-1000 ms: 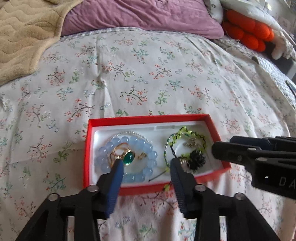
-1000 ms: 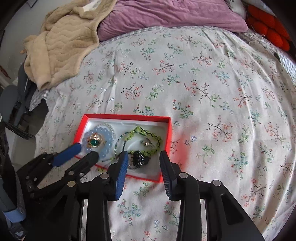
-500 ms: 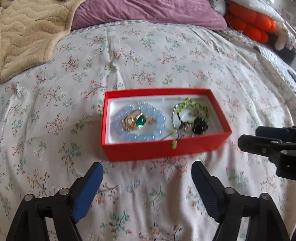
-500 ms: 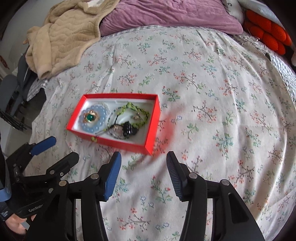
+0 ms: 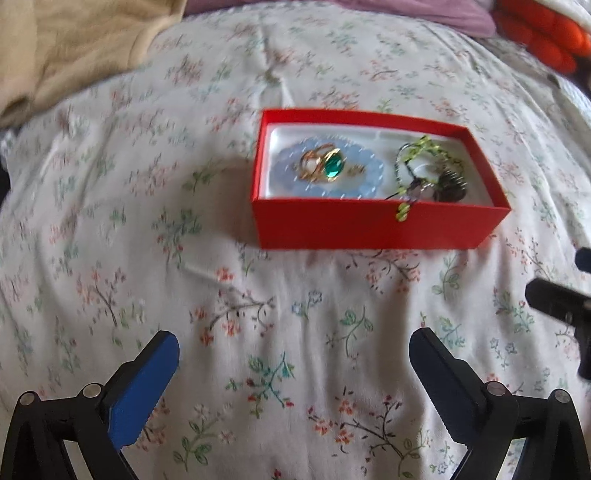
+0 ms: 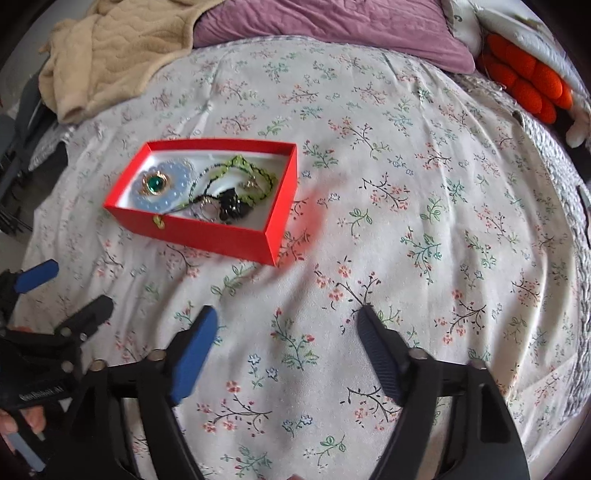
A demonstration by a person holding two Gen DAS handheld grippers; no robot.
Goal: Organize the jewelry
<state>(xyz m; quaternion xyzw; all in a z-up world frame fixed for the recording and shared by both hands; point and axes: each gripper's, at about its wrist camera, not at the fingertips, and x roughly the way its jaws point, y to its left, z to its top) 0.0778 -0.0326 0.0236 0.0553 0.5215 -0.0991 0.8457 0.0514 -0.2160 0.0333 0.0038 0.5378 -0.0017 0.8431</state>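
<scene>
A red jewelry box (image 5: 376, 225) sits on the floral bedspread; it also shows in the right wrist view (image 6: 221, 236). Inside lie a pale blue bead bracelet (image 5: 354, 184), a gold ring with a green stone (image 5: 332, 168), a green beaded necklace (image 5: 424, 146) and a dark bead cluster (image 5: 452, 184). One green bead end hangs over the box's front wall (image 5: 402, 212). My left gripper (image 5: 293, 354) is open and empty, well short of the box. My right gripper (image 6: 288, 325) is open and empty, to the right and short of the box.
A beige blanket (image 6: 110, 48) lies at the far left, a purple pillow (image 6: 332, 29) at the back, an orange cushion (image 6: 524, 85) at the far right. The bed edge drops off at the left (image 6: 22, 206).
Both grippers have pulled back from the box and opened wider. The jewelry stays in the box.
</scene>
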